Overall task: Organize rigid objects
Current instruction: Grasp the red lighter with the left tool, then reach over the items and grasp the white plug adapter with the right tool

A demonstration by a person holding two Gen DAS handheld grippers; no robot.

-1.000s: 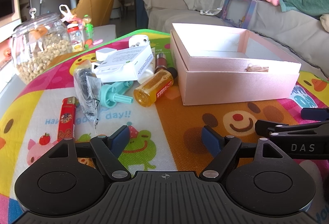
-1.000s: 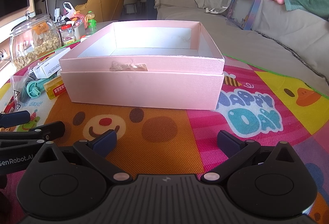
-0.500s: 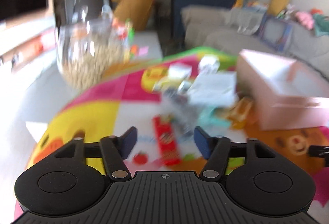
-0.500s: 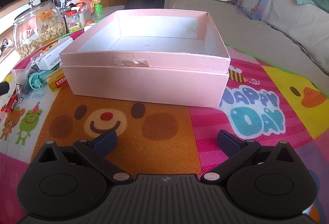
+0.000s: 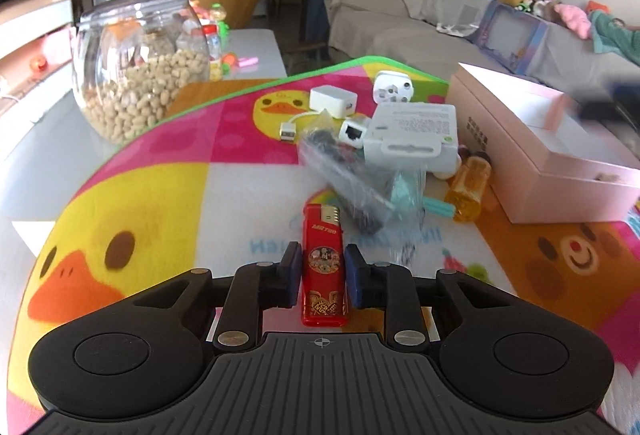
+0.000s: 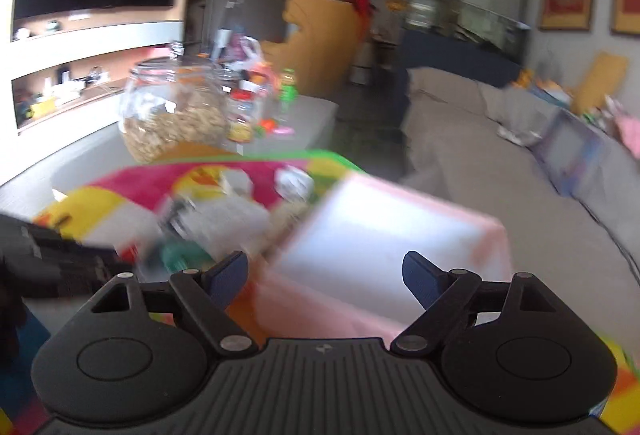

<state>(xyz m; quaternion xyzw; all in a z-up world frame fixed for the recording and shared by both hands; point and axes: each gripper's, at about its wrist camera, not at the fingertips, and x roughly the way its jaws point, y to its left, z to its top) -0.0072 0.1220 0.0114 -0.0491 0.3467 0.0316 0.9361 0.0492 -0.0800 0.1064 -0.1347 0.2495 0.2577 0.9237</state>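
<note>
My left gripper [image 5: 322, 267] is shut on a red lighter [image 5: 323, 263] that lies lengthwise between its pads on the cartoon mat [image 5: 168, 195]. Beyond it lie a clear plastic bag with dark parts [image 5: 352, 179], a white box [image 5: 414, 135], an amber bottle [image 5: 468, 187], a teal piece [image 5: 436, 205], white chargers [image 5: 332, 103] and a plug [image 5: 394, 87]. The open pink box [image 5: 560, 159] stands at the right. My right gripper [image 6: 326, 275] is open and empty, raised over the pink box [image 6: 384, 235]; this view is blurred.
A glass jar of nuts [image 5: 140, 67] stands at the mat's far left corner. Small bottles and toys [image 5: 216, 39] sit on the white table behind it. A grey sofa [image 5: 460, 23] runs along the back right.
My left gripper swung left to the red lighter and closed on it. My right gripper lifted and swung left, away from the pink box's front toward the pile.
</note>
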